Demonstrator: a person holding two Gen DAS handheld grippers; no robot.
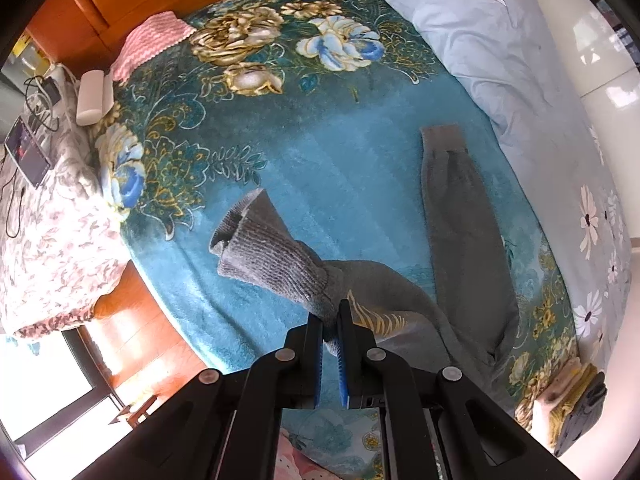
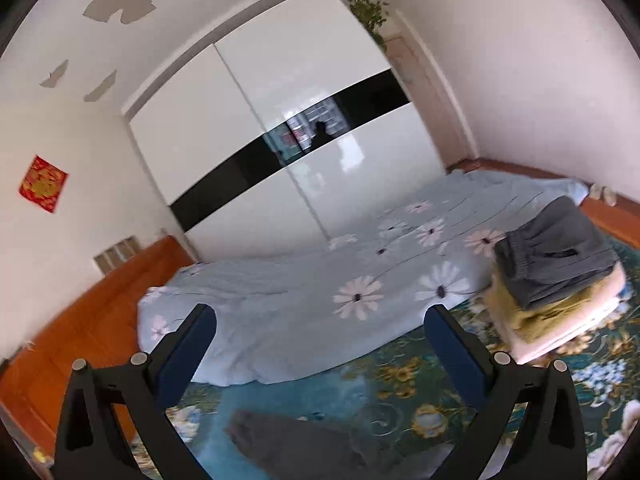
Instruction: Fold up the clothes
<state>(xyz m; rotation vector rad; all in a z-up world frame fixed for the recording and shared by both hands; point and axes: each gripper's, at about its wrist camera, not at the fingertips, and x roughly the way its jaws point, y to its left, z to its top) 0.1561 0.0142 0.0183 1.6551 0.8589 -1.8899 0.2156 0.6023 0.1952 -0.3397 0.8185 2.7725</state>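
A grey garment [image 1: 460, 240] lies on the teal floral blanket [image 1: 340, 152]. One long part stretches away on the right; another ends in a ribbed cuff [image 1: 272, 252] that is lifted and flares open. My left gripper [image 1: 330, 316] is shut on the grey garment just behind that cuff. My right gripper [image 2: 320, 320] is wide open and empty, raised above the bed. A bit of the grey garment [image 2: 304, 440] shows low between its fingers. A stack of folded clothes [image 2: 556, 276], grey on top of yellow and cream, sits at the right.
A pale blue daisy duvet [image 2: 320, 296] covers the far side of the bed in front of a white wardrobe [image 2: 280, 128]. A pink cloth [image 1: 152, 44], a white cylinder [image 1: 90, 98], a phone and cables [image 1: 28, 148] lie near the wooden headboard.
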